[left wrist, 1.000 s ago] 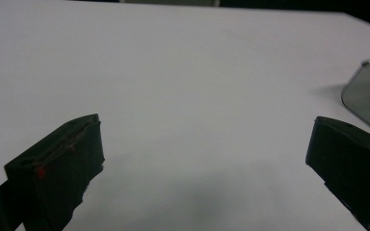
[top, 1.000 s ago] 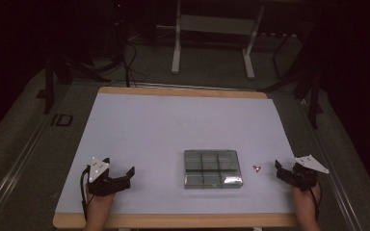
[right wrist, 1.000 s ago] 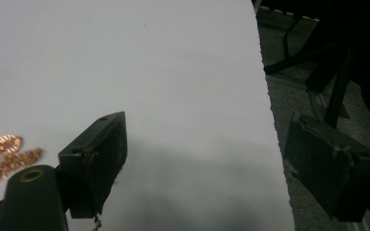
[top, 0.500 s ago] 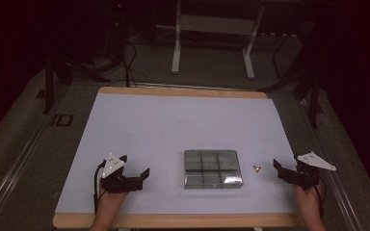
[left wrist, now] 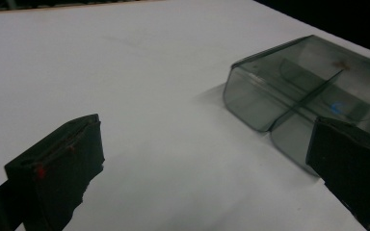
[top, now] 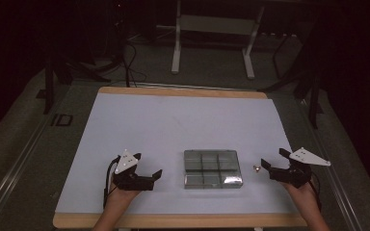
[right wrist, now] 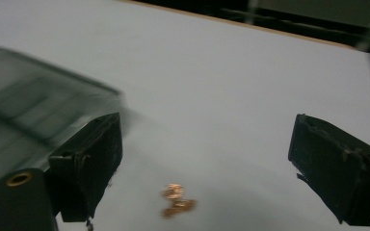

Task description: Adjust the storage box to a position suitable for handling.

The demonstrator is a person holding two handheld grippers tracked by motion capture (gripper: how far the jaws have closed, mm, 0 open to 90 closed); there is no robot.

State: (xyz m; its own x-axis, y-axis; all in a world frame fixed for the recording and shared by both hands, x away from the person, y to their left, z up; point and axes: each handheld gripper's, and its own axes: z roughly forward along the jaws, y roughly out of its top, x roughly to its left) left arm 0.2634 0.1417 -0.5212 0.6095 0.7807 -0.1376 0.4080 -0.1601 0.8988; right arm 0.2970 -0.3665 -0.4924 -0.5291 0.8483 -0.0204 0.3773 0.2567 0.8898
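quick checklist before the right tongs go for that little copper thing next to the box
1. Right tongs open: ok, jaws stand wide apart.
2. Copper piece between the jaws' line: ok, it lies on the table ahead of them, untouched.
3. Piece clear of the clear box: ok, a gap shows in the high view.
4. Left tongs out of the way: ok, open, on the box's far side.
5. Box lid open or shut: cannot tell.
6. Piece's exact shape: cannot tell, blurred.
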